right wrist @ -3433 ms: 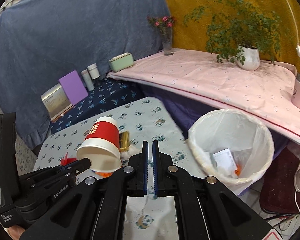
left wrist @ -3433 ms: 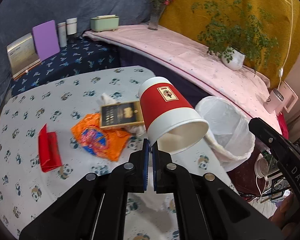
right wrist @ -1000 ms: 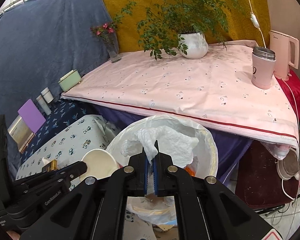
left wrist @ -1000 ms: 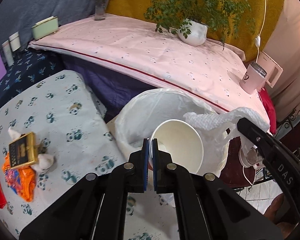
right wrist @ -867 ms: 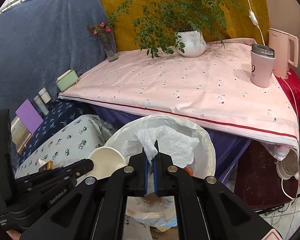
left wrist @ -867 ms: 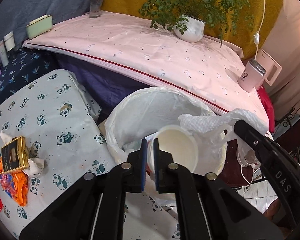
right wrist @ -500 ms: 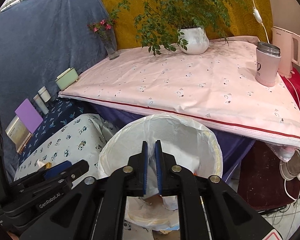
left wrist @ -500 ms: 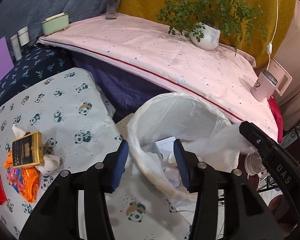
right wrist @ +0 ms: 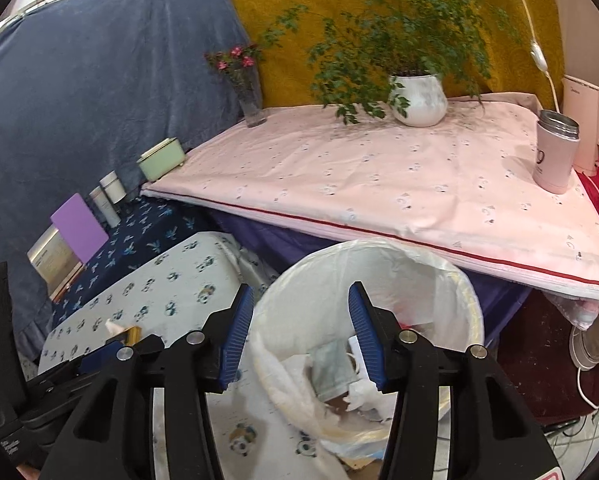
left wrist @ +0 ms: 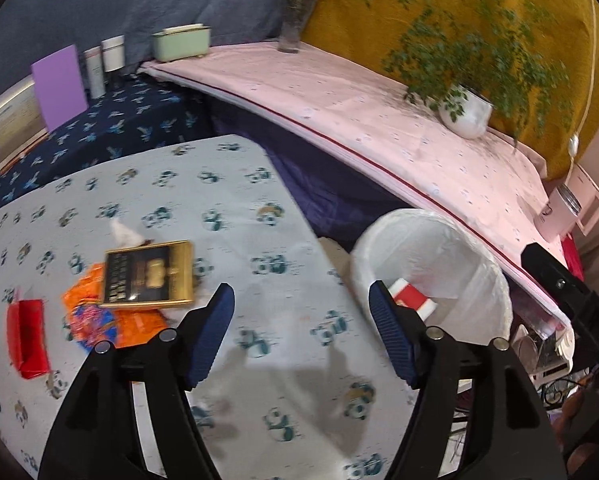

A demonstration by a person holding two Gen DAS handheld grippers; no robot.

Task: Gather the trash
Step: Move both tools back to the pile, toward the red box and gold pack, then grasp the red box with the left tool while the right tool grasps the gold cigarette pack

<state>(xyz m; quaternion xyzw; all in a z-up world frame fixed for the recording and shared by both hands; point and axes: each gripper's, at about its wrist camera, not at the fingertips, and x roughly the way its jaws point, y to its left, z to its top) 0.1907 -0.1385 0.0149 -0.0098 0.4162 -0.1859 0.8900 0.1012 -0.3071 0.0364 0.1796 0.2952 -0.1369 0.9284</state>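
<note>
Red cup (left wrist: 413, 300) and tissue (right wrist: 363, 394) in bin (left wrist: 495, 280). Both tools just opening, left tool (left wrist: 301, 312) and right tool (right wrist: 301, 320) apart, empty. Left on worktop (left wrist: 219, 200): gold box (left wrist: 147, 274), orange wrapper (left wrist: 99, 320), red carton (left wrist: 25, 338).

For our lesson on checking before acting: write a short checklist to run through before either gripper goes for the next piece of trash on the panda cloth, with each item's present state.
1. Left gripper empty, jaws just opened: ok.
2. Right gripper empty, jaws just opened: ok.
3. Red cup inside the bin: ok.
4. White tissue in the bin: ok.
5. Panda cloth cleared: not ok; gold box, orange wrapper, red packet remain.
6. Room left in the bin: cannot tell.
</note>
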